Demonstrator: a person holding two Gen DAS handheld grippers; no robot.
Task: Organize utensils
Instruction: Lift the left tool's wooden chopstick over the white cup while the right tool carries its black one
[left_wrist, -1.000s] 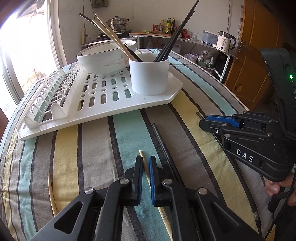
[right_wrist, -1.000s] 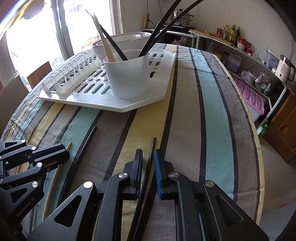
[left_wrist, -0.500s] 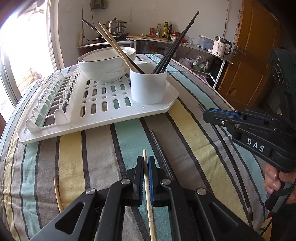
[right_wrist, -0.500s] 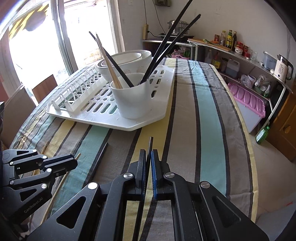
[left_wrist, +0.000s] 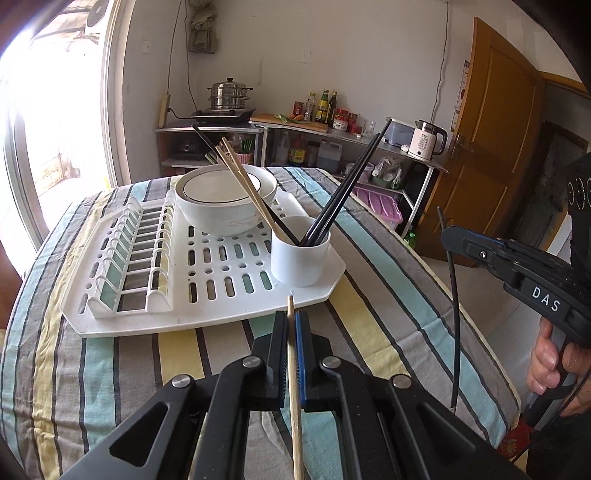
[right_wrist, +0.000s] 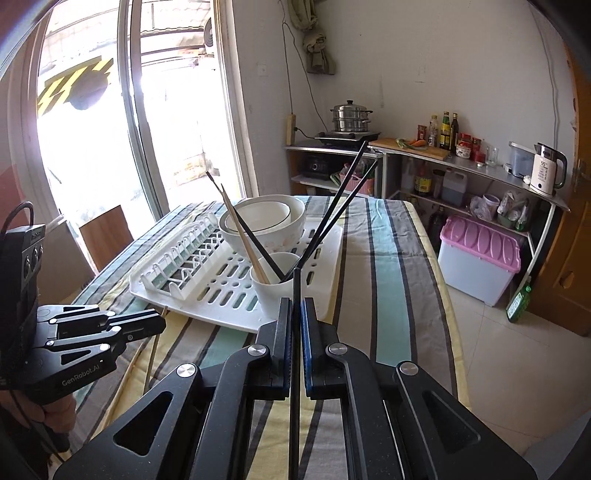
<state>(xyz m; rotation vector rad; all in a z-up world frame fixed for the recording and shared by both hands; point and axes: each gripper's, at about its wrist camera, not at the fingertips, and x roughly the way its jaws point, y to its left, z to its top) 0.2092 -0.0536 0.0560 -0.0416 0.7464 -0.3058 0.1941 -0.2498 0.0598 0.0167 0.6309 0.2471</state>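
My left gripper (left_wrist: 290, 319) is shut on a wooden chopstick (left_wrist: 294, 387) and holds it above the striped tablecloth, in front of the white drying rack (left_wrist: 207, 310). My right gripper (right_wrist: 296, 306) is shut on a black chopstick (right_wrist: 295, 369) and holds it in the air; it also shows in the left wrist view (left_wrist: 452, 236) with the black chopstick (left_wrist: 454, 325) hanging down. A white cup (left_wrist: 300, 254) on the rack holds several black and wooden chopsticks. The left gripper shows in the right wrist view (right_wrist: 159, 325).
A white bowl (left_wrist: 225, 206) sits on the rack behind the cup. Another wooden chopstick (right_wrist: 122, 384) lies on the tablecloth (right_wrist: 391, 295) at the left. Shelves with a kettle (right_wrist: 546, 170), bottles and a pink-lidded bin (right_wrist: 480, 254) stand past the table's right edge.
Both grippers closed on their chopsticks and lifted them off the tablecloth, rising well above the table. The view now looks down on the rack from higher up.
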